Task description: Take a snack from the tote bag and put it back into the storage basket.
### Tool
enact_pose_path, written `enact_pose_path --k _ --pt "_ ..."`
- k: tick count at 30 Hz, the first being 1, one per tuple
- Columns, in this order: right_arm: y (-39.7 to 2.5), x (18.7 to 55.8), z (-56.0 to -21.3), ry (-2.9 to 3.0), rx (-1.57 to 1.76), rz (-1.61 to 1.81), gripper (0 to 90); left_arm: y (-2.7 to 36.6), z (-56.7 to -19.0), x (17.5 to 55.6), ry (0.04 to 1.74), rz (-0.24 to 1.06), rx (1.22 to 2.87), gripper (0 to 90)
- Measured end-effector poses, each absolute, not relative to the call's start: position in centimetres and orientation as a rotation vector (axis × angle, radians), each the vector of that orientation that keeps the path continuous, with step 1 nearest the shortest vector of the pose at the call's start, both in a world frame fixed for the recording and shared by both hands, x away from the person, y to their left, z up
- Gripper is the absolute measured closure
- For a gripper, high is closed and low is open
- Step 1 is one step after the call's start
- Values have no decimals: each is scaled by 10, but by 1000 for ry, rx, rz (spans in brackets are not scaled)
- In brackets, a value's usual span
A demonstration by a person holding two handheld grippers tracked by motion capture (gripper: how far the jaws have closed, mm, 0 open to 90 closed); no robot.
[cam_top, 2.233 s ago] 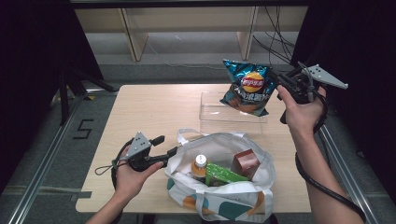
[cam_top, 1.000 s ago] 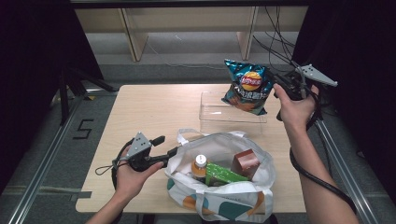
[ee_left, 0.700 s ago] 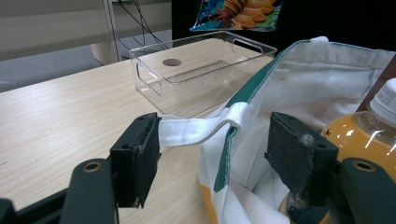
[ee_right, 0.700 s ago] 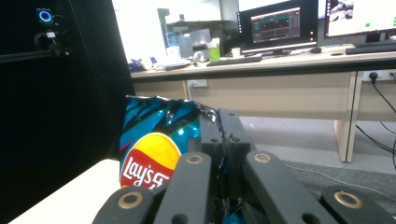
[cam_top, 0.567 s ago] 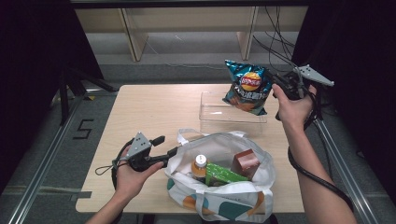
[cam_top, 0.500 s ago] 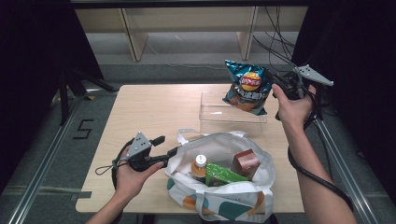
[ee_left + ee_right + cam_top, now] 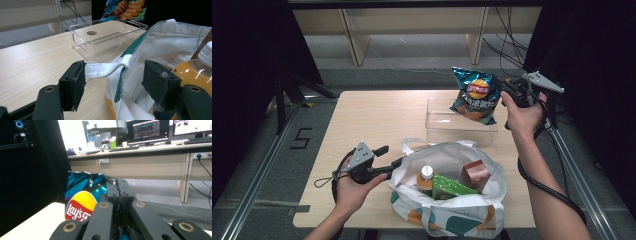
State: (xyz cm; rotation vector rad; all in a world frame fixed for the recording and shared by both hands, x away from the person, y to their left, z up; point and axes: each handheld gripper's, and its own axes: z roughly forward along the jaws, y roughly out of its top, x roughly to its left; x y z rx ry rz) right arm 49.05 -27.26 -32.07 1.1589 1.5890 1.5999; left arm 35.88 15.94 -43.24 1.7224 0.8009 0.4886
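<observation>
A blue Lay's chips bag [image 7: 474, 95] hangs upright over the far end of a clear plastic box [image 7: 459, 121]. My right gripper [image 7: 502, 91] is shut on the bag's right edge. In the right gripper view its jaws [image 7: 118, 192] pinch the crinkled top of the chips bag [image 7: 81, 195]. My left gripper [image 7: 393, 163] is open at the left rim of a white tote bag [image 7: 447, 210]. In the left gripper view the tote's white strap [image 7: 105, 69] runs between the wide-apart jaws of my left gripper [image 7: 113, 85] and touches the left pad [image 7: 76, 83].
Inside the tote stand an orange-juice bottle [image 7: 426, 178], a green packet [image 7: 453, 186] and a brown carton [image 7: 474, 175]. The wooden table [image 7: 372, 115] has bare room at its left and back. Desks, cables and monitors [image 7: 147, 130] lie beyond the far edge.
The right hand has carried the chips bag slightly left and away over the clear box. The left gripper and the tote have stayed put.
</observation>
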Motion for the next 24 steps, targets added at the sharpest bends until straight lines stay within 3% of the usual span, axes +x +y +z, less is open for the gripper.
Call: enact_pose_path --k 24 --pt "-270 500 -333 1598 1201 1576 900 159 -433 359 809 486 1723 340"
